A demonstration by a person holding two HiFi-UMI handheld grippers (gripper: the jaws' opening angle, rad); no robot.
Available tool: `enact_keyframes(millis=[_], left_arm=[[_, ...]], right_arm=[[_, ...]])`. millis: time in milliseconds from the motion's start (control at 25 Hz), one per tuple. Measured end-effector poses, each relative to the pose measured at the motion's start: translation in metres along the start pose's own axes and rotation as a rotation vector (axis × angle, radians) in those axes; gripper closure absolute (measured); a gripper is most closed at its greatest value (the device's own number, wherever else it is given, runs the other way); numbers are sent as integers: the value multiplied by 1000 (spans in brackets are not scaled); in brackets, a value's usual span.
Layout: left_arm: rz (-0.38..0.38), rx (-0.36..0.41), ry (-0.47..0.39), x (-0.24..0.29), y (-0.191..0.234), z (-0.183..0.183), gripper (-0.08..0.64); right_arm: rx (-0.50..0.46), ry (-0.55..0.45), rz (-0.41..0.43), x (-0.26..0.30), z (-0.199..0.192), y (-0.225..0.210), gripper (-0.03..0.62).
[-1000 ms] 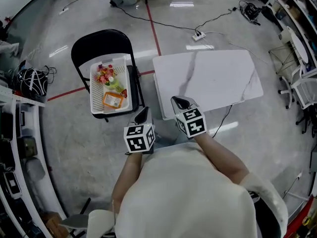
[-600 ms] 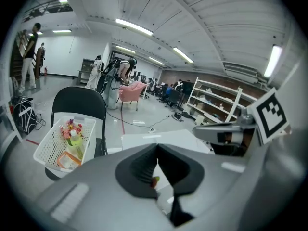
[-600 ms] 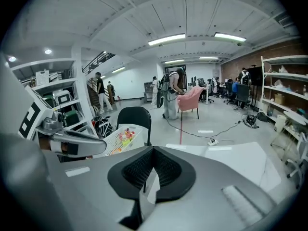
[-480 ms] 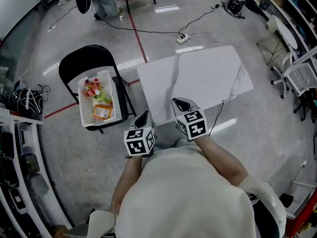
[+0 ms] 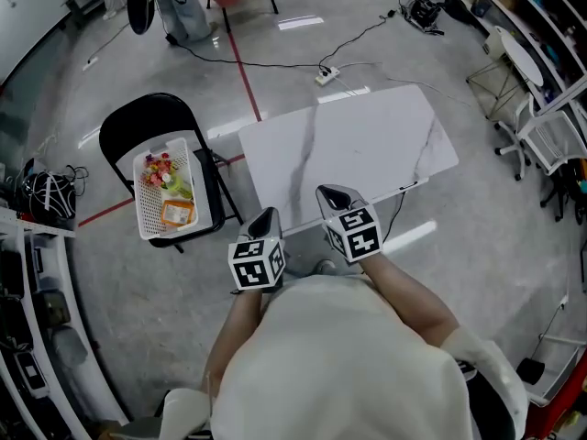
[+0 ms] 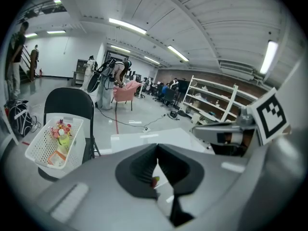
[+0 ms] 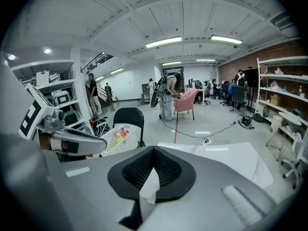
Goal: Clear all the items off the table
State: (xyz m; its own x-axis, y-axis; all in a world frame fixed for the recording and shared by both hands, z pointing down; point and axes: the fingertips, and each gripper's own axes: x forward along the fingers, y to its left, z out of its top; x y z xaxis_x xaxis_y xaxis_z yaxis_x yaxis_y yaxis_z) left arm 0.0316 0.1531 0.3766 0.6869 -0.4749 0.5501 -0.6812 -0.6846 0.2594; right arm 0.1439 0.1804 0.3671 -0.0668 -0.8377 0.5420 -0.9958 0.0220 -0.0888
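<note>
While the person stands at its near edge, the table [image 5: 367,145] shows as a flat rectangular slab: white, glossy, thin grey marble-like veins, rounded corners. The items lie off to its left in a basket [image 5: 147,216] of white plastic, rectangular with perforated mesh walls. In it are a flat orange packet [image 5: 177,213], a pale green bottle [image 5: 182,191] and a pink-red flowery cluster [image 5: 158,166] at the far end. The basket rests on the seat of a black folding chair [image 5: 151,119] with a curved padded back, just beside the table's left side.

The left gripper [image 6: 157,147] has its jaws together, the ribbed black pads meeting at the tips. A tiny red-green speck shows in the gap behind them, too small to identify. It hangs near the table's near-left corner. The right gripper [image 7: 154,149] also has its jaws pressed together, with nothing between the dotted-texture pads, and hangs over the table's near edge. Both have smooth grey shells and marker cubes.

The floor [image 5: 477,246] is polished grey concrete and reflective, crossed by a red tape line [image 5: 243,62]. A white power strip [image 5: 324,76] with a black cable [image 5: 266,62] lies beyond the table. The person's cream top [image 5: 348,365] is soft fabric.
</note>
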Motion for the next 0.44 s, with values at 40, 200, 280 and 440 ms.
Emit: enact_keyframes(millis=[40, 200, 280, 440], left_arm=[[-1, 2, 0, 1, -3, -1, 552], [-1, 6, -4, 4, -15, -7, 552], [-1, 7, -3, 5, -17, -10, 552], [-2, 13, 0, 5, -21, -13, 552]], right_arm=[[-1, -1, 0, -2, -2, -2, 595], [-8, -6, 4, -9, -10, -8, 595], [-11, -7, 7, -11, -13, -9, 595], [-14, -6, 14, -14, -17, -7, 594]])
